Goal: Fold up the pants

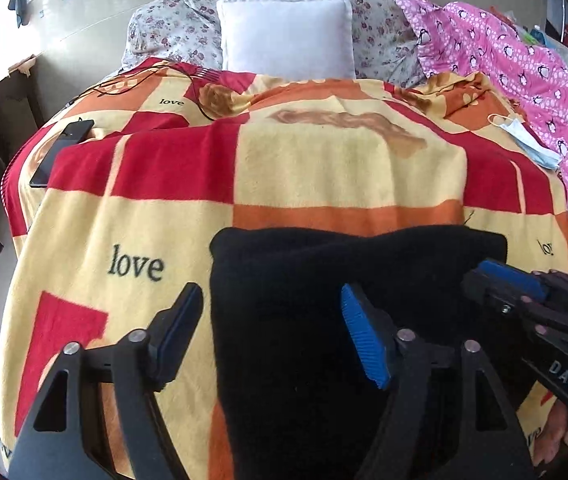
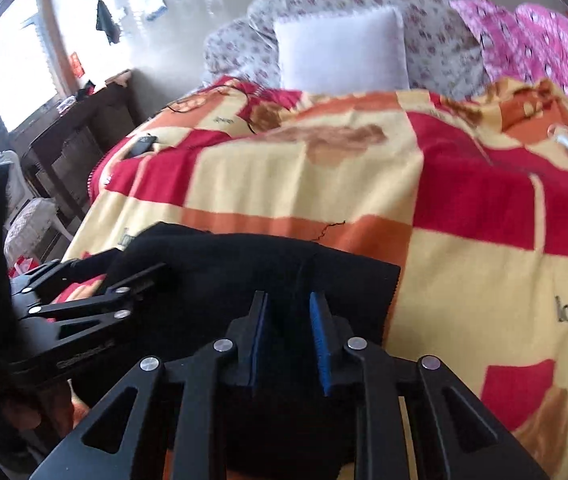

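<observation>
Folding nearly done, pants bundled on the bed

Black pants (image 1: 324, 300) lay as a compact rectangle on the checked "love" blanket (image 1: 324, 168), near its front edge. Left gripper (image 1: 272, 328) had its fingers wide apart, straddling the bundle's left edge, gripping nothing. Right gripper (image 2: 288, 340) sat over the right part with fingers close but a gap between them; whether cloth was pinched, I could not tell. Judged late stage: next move likely one more fold or smoothing, needing a firm hold on an edge.
</observation>
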`<state>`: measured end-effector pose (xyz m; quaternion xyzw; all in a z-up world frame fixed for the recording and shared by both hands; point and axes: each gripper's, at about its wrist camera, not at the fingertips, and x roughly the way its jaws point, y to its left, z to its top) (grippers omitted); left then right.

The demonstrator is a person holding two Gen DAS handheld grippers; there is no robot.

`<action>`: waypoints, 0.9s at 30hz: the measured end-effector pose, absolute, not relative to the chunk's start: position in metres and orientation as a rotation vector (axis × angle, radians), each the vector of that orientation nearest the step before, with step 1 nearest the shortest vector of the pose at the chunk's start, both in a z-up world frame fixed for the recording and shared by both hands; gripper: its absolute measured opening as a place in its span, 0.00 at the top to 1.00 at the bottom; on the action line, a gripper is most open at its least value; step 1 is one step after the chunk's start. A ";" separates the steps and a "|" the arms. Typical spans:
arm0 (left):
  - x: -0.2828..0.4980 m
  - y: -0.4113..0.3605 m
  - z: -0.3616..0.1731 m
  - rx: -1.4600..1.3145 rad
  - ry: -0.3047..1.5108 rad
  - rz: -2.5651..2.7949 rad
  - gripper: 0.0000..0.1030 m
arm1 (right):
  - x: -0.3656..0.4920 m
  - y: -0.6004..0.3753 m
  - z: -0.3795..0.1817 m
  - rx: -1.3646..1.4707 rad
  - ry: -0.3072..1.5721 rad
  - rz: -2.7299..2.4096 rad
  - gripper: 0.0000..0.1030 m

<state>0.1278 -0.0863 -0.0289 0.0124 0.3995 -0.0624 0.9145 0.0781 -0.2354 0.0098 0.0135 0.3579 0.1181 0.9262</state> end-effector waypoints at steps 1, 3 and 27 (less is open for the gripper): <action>0.129 -0.087 -0.030 0.023 0.823 -0.129 0.29 | 0.083 -0.238 0.007 0.046 0.731 0.246 0.81; 0.132 -0.089 -0.031 0.020 0.821 -0.127 0.25 | 0.087 -0.240 0.005 0.062 0.731 0.249 0.81; 0.069 -0.081 -0.019 0.100 0.724 -0.019 0.24 | -0.008 -0.231 0.016 -0.053 0.670 0.246 0.53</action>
